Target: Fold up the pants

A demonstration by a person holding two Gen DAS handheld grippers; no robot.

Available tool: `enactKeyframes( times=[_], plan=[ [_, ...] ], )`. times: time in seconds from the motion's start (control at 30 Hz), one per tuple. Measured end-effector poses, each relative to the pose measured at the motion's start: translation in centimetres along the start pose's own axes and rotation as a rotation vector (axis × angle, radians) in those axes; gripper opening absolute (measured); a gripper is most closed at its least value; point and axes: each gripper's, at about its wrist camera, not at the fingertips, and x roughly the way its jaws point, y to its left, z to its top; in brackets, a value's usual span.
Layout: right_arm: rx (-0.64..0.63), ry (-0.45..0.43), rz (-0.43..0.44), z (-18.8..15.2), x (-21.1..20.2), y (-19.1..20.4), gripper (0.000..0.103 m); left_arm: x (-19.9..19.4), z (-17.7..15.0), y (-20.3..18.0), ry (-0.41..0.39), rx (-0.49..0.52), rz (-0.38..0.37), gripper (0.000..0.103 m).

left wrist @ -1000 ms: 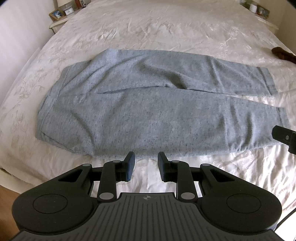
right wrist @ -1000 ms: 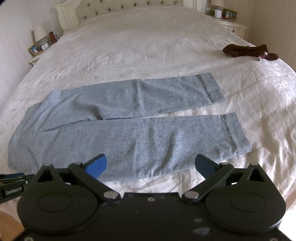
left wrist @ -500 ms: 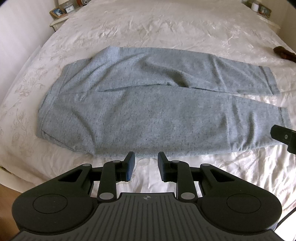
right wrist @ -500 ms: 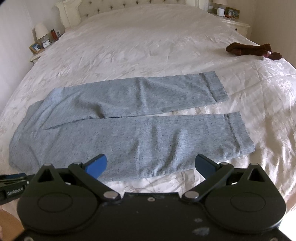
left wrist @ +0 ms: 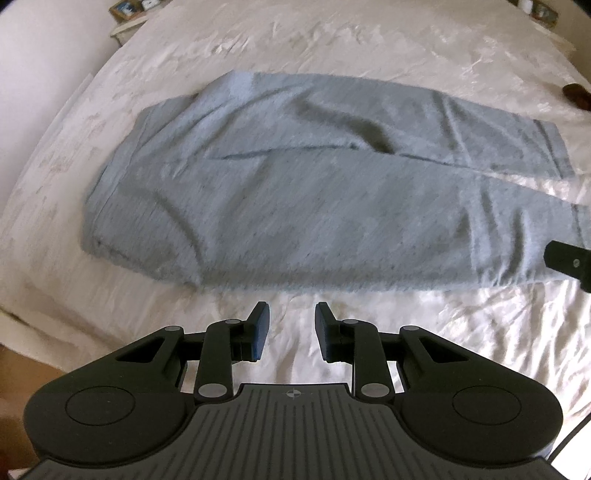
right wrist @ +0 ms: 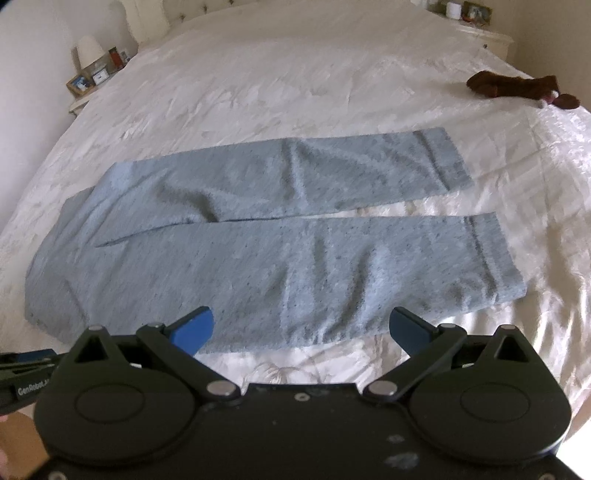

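Grey pants (left wrist: 314, 206) lie flat on the white bedspread (left wrist: 332, 44), unfolded, waistband at the left end, both legs running out to the right. I use the pants as my landmark. The far leg (right wrist: 295, 173) angles away from the near leg (right wrist: 332, 266), so the cuffs sit apart with a strip of bedspread showing between them. Some creases run across the cloth near the crotch.

My left gripper (left wrist: 291, 332) hovers just off the near edge of the pants, over bare bedspread. Its jaws stand a narrow gap apart, with nothing between them. My right gripper (right wrist: 301, 328) hangs over the near edge of the near leg, jaws spread wide, holding nothing; I can't tell if the fingers touch the cloth.

Beyond the cuffs, well off to the right of the pants, a brown plush toy (right wrist: 517, 86) lies on the bedspread. Past the waistband end, a nightstand (right wrist: 86, 94) with picture frames (right wrist: 88, 79) and a lamp (right wrist: 88, 51). A second nightstand (right wrist: 480, 31) sits far right. Nothing lies on the pants or between them and either gripper.
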Motion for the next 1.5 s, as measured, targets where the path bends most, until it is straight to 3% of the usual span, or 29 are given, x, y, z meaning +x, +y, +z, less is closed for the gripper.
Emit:
enactKeyframes(
  times=[0.2,0.33,0.47,0.6,0.77,0.83,1.0,1.07,1.27,1.4,1.5],
  plan=[
    [-0.002,0.072,0.051,-0.4,1.9,-0.1,0.101,0.7,-1.1,2.5,0.051,-0.049,0.040,0.026],
    [-0.024,0.060,0.050,-0.7,2.6,0.5,0.101,1.3,-1.2,5.2,0.066,-0.089,0.069,0.026],
    [-0.036,-0.027,0.054,-0.4,2.3,0.8,0.101,2.3,-0.5,8.0,0.053,-0.107,0.091,0.026],
    [-0.034,-0.134,0.003,0.4,2.0,1.3,0.101,4.0,1.3,9.5,0.057,-0.069,0.098,0.026],
    [-0.019,-0.206,-0.091,1.6,2.9,2.1,0.103,6.1,4.3,9.8,0.036,-0.034,0.038,0.026],
    [-0.016,-0.161,-0.096,2.3,4.4,2.5,0.103,7.2,5.4,9.0,0.038,0.008,-0.002,0.026],
    [0.004,0.029,-0.062,3.1,9.7,4.1,0.052,9.9,7.2,6.5,0.052,0.136,-0.084,0.026],
    [0.006,0.071,-0.058,2.8,11.6,4.9,0.045,10.8,7.6,5.7,0.060,0.175,-0.111,0.026],
    [0.041,0.242,-0.113,-0.4,16.4,6.0,0.043,13.9,8.1,4.2,0.095,0.260,-0.131,0.026],
    [0.040,0.293,-0.124,-1.7,15.6,5.5,0.043,16.1,7.9,3.8,0.142,0.258,-0.114,0.026],
    [0.002,0.271,-0.114,-0.7,13.8,5.0,0.044,17.2,7.7,3.5,0.167,0.243,-0.105,0.026]
  ],
)
